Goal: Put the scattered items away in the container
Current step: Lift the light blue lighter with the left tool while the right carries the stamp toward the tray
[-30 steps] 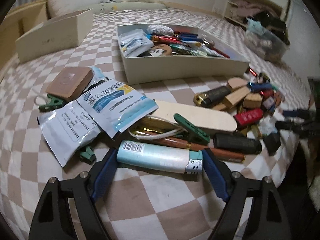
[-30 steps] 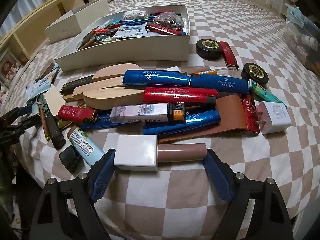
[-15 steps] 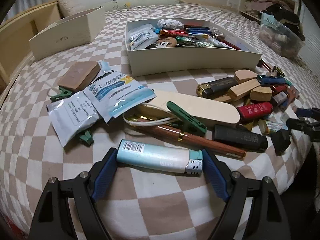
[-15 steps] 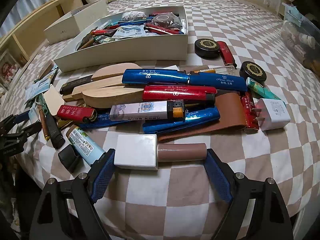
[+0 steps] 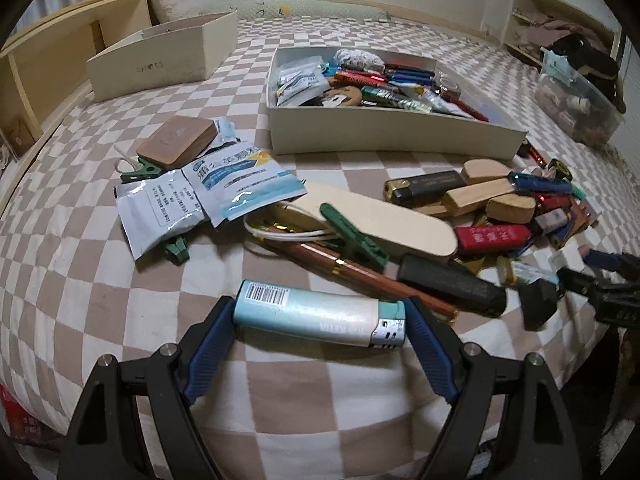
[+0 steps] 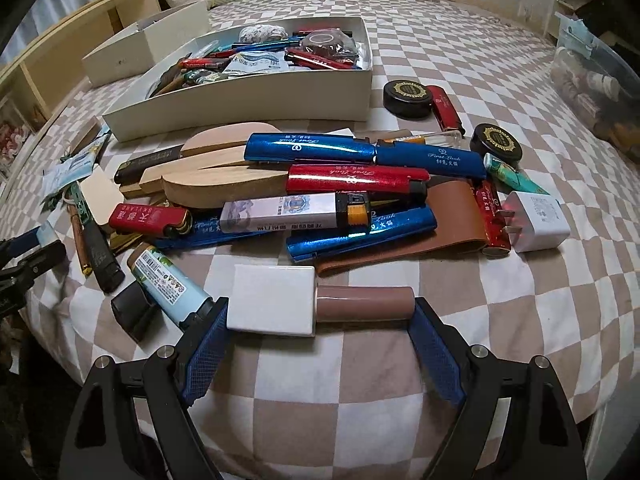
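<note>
Checkered bed [image 5: 80, 280] remains cluttered; white container [image 5: 392, 136] half-filled. Left tool [image 5: 318, 316] clamps a lighter [image 5: 320, 314], right tool [image 6: 320, 312] a white-capped tube [image 6: 320, 308].

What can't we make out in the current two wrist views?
- Bottom layer of the white tray: both views, buried under the items piled inside.
- Beige box contents: left view, near wall hides them.
- Brown leather strip: right view, its left part lies under the blue cases.
- Right hand-held gripper: left view, cut off by the frame edge.
- Print on the light blue lighter: left view, too blurred.
</note>
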`<state>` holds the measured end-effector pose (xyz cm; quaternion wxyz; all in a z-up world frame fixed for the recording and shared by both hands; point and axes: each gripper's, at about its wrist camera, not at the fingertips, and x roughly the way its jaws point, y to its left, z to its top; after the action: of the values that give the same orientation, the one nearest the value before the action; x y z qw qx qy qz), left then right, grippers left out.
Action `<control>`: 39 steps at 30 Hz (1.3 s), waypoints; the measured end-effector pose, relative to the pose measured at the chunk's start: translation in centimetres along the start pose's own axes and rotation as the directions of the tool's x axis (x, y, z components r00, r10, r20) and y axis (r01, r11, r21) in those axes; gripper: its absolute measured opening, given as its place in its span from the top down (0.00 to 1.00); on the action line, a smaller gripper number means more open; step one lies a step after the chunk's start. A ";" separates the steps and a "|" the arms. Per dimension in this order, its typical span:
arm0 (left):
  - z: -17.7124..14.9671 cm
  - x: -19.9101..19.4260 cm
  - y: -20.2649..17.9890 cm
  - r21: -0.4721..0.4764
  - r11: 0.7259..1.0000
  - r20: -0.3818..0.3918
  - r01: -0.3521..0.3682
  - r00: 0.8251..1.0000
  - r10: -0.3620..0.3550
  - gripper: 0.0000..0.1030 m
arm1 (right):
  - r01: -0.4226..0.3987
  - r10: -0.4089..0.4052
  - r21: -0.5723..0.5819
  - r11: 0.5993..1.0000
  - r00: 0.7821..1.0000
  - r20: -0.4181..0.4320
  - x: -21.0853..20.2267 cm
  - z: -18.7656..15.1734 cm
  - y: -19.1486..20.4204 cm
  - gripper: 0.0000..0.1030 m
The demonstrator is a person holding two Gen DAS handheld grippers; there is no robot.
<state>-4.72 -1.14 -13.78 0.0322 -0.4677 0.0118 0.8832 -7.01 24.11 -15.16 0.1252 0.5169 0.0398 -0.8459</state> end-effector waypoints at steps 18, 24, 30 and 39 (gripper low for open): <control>3.0 -0.7 -1.0 -0.022 1.000 0.027 -0.006 1.000 0.007 0.18 | -0.107 0.106 0.033 0.994 0.994 0.008 -2.1 0.5 1.1 0.16; 4.3 -0.7 -0.9 -0.037 0.999 0.045 -0.003 0.999 0.005 0.18 | -0.117 0.118 -0.018 0.993 0.993 0.027 -2.4 1.9 2.6 0.16; 6.1 -0.8 -1.0 -0.023 1.000 0.074 0.004 0.997 -0.003 0.18 | -0.150 0.150 -0.016 0.989 0.988 0.046 -2.5 4.0 2.9 0.16; 9.0 -0.6 -1.3 -0.014 1.000 0.118 0.012 0.993 -0.011 0.18 | -0.125 0.127 -0.027 0.992 0.987 0.094 -2.6 7.1 2.8 0.16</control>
<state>-11.69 0.54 -8.18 0.0345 -0.4152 0.0008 0.9091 -11.34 20.49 -9.34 0.1858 0.4761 0.0099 -0.8595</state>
